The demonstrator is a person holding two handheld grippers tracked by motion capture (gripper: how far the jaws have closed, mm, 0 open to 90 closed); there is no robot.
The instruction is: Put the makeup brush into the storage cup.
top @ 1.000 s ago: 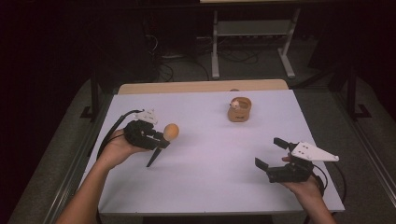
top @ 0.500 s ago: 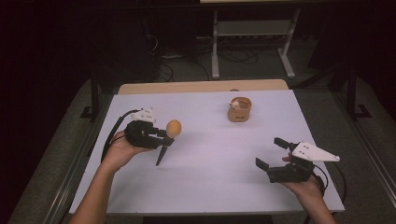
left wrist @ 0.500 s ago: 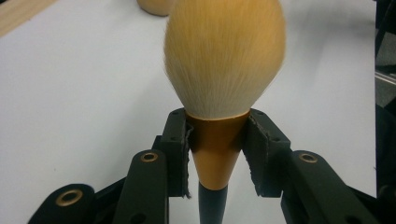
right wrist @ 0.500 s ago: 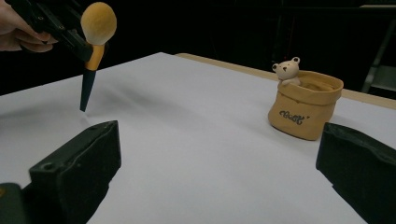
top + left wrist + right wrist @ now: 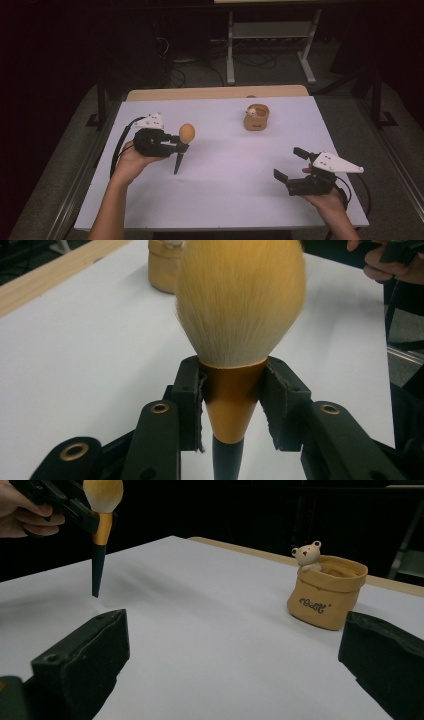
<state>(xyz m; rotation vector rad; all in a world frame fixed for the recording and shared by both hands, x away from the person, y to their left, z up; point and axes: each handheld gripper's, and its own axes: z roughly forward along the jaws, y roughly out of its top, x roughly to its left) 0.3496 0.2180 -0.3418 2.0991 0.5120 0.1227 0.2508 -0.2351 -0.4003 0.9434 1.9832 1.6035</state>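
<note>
My left gripper (image 5: pixel 180 145) is shut on a makeup brush (image 5: pixel 186 133) at the left of the white table. Its pads (image 5: pixel 190 390) clamp the gold ferrule (image 5: pixel 231 395). The orange bristle head (image 5: pixel 240 300) points up and the dark handle (image 5: pixel 177 162) hangs down, its tip just above the table. From the right gripper view the brush (image 5: pixel 101 510) appears at the top left. My right gripper (image 5: pixel 289 163) rests low at the front right, open, with nothing between its jaws (image 5: pixel 235 655). A tan pouch-shaped holder with a small bear figure (image 5: pixel 256 118) (image 5: pixel 326 592) stands at the back middle-right.
The white table (image 5: pixel 220 200) has a wooden strip (image 5: pixel 215 93) along its far edge. A metal stand (image 5: pixel 270 35) and cables sit on the dark floor behind. Black cables trail from both grippers toward the table's sides.
The brush in the left gripper has swung slightly more upright, its handle tip shifting right. The right gripper has stayed still.
</note>
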